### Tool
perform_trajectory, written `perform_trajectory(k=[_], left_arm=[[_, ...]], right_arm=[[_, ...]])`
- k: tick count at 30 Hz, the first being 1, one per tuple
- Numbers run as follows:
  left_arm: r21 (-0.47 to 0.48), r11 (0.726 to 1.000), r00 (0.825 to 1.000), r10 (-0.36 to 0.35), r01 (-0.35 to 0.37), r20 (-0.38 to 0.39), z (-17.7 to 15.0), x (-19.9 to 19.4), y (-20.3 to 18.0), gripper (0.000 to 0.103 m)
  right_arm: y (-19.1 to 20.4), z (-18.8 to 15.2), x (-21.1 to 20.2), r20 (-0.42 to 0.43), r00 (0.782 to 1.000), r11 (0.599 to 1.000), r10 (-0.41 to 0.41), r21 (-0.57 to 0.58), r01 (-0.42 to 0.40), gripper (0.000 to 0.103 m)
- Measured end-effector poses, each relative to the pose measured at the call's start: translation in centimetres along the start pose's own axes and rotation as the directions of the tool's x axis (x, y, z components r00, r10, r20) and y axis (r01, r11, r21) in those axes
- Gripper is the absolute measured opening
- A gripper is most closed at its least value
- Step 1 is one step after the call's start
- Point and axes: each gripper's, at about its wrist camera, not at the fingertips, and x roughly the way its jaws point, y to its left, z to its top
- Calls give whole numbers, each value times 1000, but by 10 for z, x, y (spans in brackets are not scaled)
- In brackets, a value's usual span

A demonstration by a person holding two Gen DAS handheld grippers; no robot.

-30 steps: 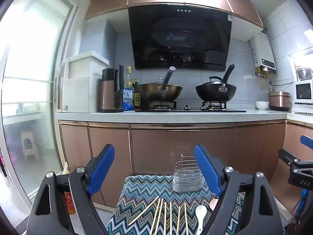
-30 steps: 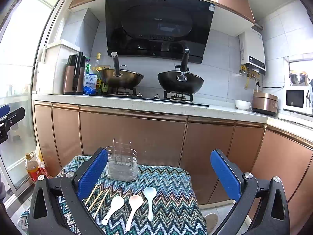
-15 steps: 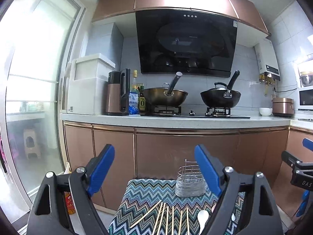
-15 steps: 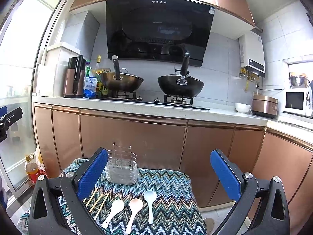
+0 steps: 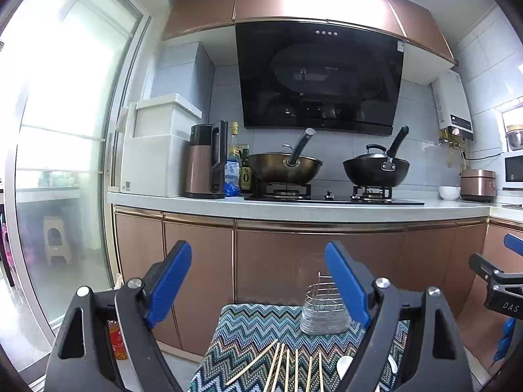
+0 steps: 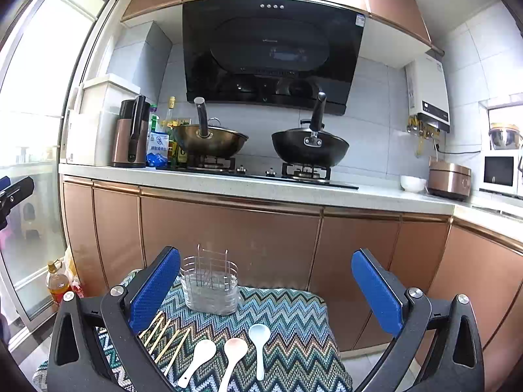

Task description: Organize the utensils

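Observation:
A wire utensil holder [image 6: 210, 289] stands at the far edge of a small table with a zigzag cloth [image 6: 294, 326]; it also shows in the left wrist view [image 5: 322, 310]. Several wooden chopsticks [image 5: 287, 369] lie on the cloth in front of it, also seen in the right wrist view [image 6: 166, 339]. Three spoons lie to their right: white [image 6: 197, 357], pinkish [image 6: 233, 354], pale blue [image 6: 259, 343]. My left gripper [image 5: 258, 281] is open and empty above the chopsticks. My right gripper [image 6: 266, 289] is open and empty above the spoons.
Copper cabinets [image 6: 228, 238] and a white counter [image 6: 261, 189] stand behind the table. Two woks [image 6: 309, 147] sit on the stove. A glass sliding door [image 5: 65, 163] is at left, with oil bottles [image 6: 57, 282] on the floor.
Both grippers have drawn back and tilted up slightly, so the table sits lower in each view. Both stay open and empty.

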Motion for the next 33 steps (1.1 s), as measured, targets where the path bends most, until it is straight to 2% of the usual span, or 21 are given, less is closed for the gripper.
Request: perform_trajectory(k=[9,17,24,29,33], left_arm=[[6,1000,1000,13,-13,14,6,11,-4,83],[-18,1000,1000,-5,5,-8,4,24,-5,83],[-35,999,1000,-16,15,-20,7,36,-2,83],[35,999,999,-10,11,-39,10,45,-6,83],[38,999,996,-33,36,-84,5,61,-3,83]], right_arm=[[2,5,13,-1,1000,1000,11,-9,-11,103],[-1,2,24,-22,1000,1000,6,-8,-6,103],[-14,9,25,9,1000,1000,9,14,-9,103],[-23,15,25,55,998,1000,12,11,-13,103],[-25,13,35,43,998,999,46,15,-47,103]])
